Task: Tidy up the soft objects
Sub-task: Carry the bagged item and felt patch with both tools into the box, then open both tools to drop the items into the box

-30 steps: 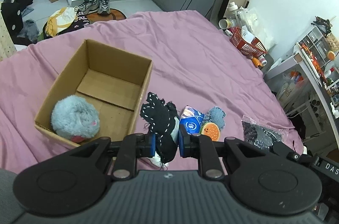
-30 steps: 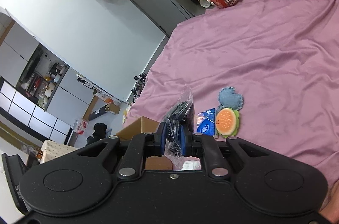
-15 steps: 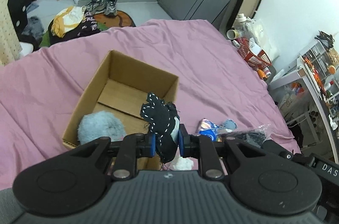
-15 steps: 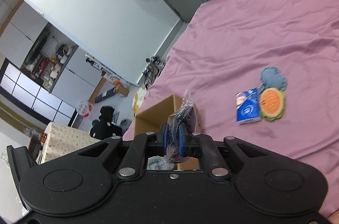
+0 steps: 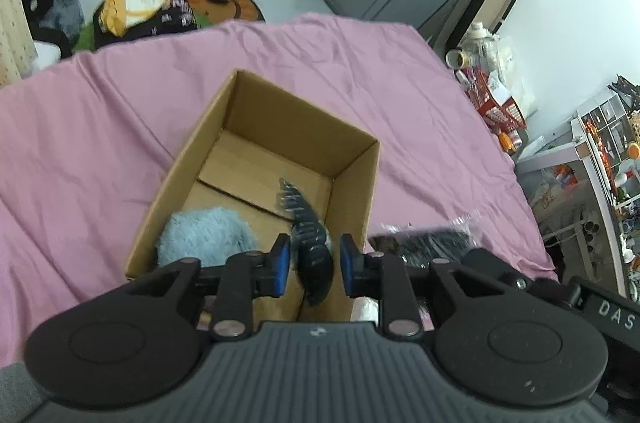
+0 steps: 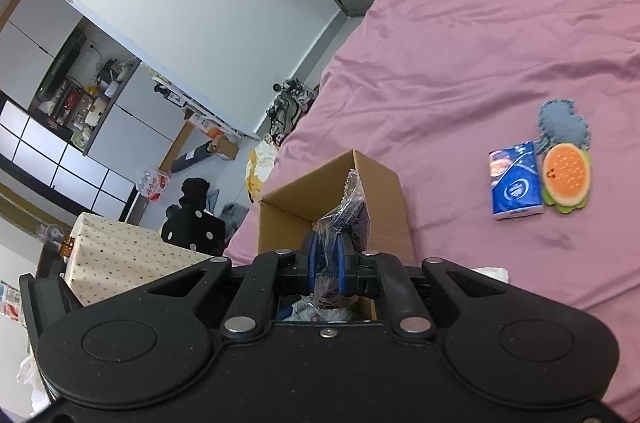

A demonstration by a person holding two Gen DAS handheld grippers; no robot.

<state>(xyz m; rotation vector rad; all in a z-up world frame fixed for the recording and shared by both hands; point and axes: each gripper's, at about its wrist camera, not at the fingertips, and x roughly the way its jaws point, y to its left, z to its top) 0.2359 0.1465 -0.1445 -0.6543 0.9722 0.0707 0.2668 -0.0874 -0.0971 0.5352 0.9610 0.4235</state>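
Low in the frame, the left gripper has its jaws spread, the blurred black stitched fabric piece loose between them above the cardboard box holding a fluffy grey plush. The right gripper pinches a crinkly clear plastic bag.

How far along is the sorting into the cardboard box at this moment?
Done: the grey fluffy toy lies in the cardboard box. In hand: the left gripper is open, the black stitched piece blurred between its pads above the box; the right gripper clamps a plastic bag. Left on the bed: tissue pack, burger coaster, blue denim piece.
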